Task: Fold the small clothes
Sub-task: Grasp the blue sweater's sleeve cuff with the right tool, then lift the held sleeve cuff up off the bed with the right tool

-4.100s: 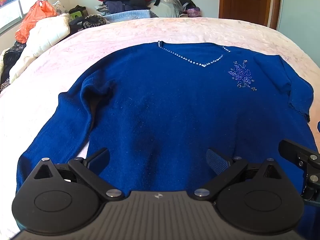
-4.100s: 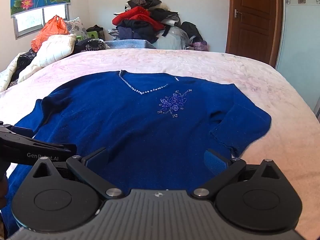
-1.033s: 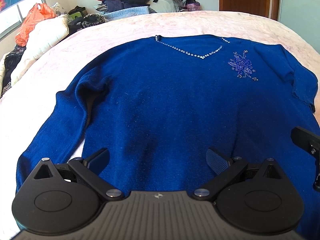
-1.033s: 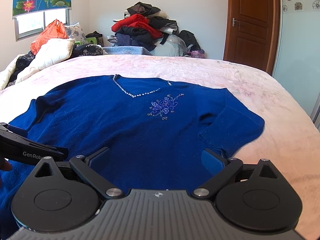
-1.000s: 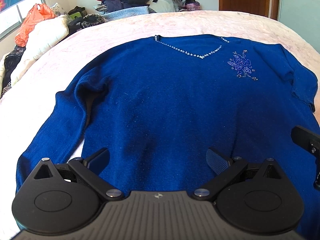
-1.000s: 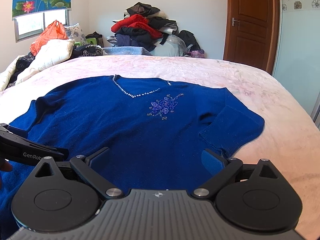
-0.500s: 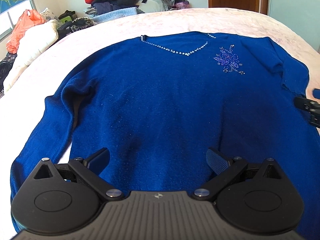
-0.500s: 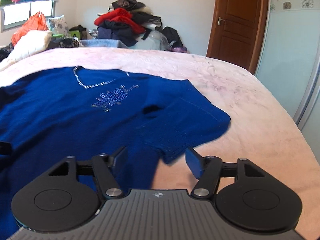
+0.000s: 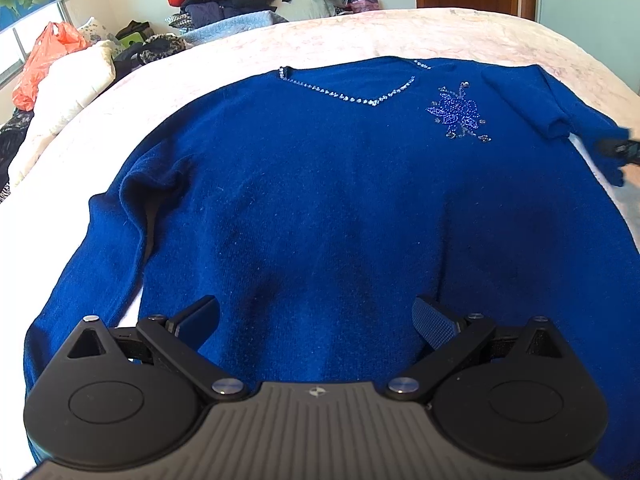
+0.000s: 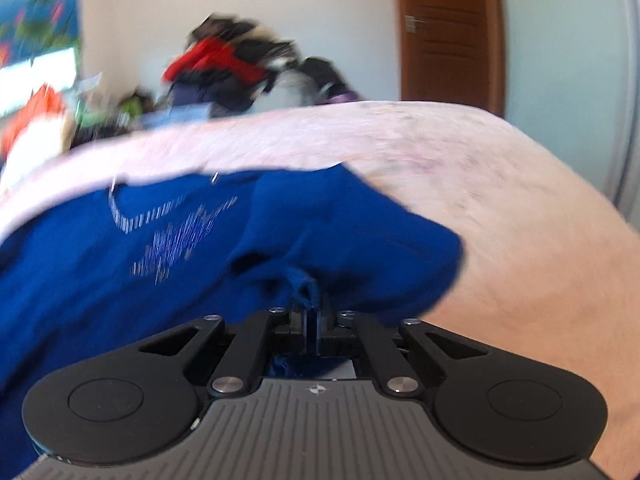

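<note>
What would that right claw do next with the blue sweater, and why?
Probably carry the sleeve inward across the sweater. The right gripper is shut on the sleeve's edge, and the sweater's body lies flat on the bed. The left gripper hangs open over the hem, holding nothing.

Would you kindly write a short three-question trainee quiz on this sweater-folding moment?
1. True or false: the left gripper is shut on the sweater.
2. What does the right gripper pinch? A) bedspread B) sleeve C) neckline
3. Fill in: the sweater lies on a pale pink ____.

Key: 1 false, it is open over the hem. 2 B, the sleeve. 3 bedspread.
</note>
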